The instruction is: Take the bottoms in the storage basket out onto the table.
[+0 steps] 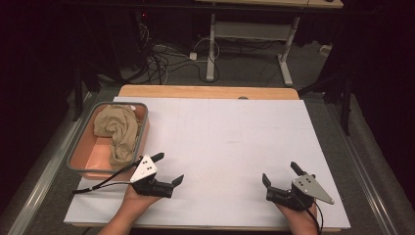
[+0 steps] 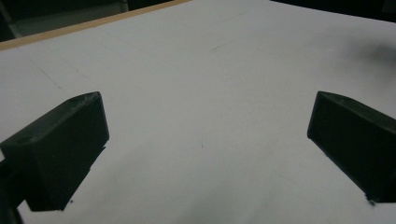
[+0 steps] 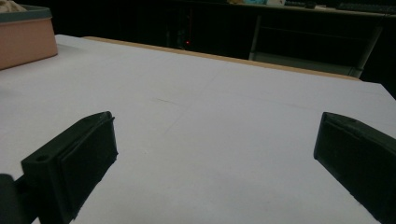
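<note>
Tan cloth (image 1: 117,132) heaped in pink basin (image 1: 78,169) | left hand-held gripper (image 1: 170,169) and right hand-held gripper (image 1: 280,172) wide open, empty | reach left, pinch a top fold, lift clear of rim.

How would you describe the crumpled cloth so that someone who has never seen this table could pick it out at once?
Start at the white sheet covering the table, then look to its left edge, where a pink tub with a grey rim sits. The tan cloth lies bunched inside it, towards the far end. It is the one soft, wrinkled thing here, unlike the hard black left hand-held gripper just beside the tub.
</note>
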The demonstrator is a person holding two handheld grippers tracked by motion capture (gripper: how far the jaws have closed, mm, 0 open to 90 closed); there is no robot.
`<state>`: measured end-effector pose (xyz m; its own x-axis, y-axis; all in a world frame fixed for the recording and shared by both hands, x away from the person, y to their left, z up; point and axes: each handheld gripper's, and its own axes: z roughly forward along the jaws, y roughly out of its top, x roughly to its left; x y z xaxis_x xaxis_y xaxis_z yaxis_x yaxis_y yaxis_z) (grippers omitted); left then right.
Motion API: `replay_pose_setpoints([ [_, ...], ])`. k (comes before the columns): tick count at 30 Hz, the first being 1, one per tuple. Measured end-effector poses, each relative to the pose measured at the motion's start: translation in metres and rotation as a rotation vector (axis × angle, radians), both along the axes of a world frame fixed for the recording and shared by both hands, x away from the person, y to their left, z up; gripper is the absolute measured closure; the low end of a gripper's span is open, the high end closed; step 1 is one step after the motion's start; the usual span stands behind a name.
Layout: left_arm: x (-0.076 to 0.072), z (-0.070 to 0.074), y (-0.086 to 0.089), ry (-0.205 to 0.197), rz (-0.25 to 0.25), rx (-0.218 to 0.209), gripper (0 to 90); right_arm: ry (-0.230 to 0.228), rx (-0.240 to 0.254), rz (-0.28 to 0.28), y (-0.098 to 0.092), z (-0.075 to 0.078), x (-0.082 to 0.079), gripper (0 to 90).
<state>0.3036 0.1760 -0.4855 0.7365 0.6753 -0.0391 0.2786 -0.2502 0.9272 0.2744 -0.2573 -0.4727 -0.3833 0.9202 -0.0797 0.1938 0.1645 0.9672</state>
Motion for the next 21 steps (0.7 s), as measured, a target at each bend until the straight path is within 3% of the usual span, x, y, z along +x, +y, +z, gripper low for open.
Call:
replay_pose_setpoints([
  [21,0.0043,0.0019,-0.0031,0.064,-0.034,-0.047,0.0,-0.011,-0.007,0.002,-0.0036,-0.0006,-0.0047,0.3],
])
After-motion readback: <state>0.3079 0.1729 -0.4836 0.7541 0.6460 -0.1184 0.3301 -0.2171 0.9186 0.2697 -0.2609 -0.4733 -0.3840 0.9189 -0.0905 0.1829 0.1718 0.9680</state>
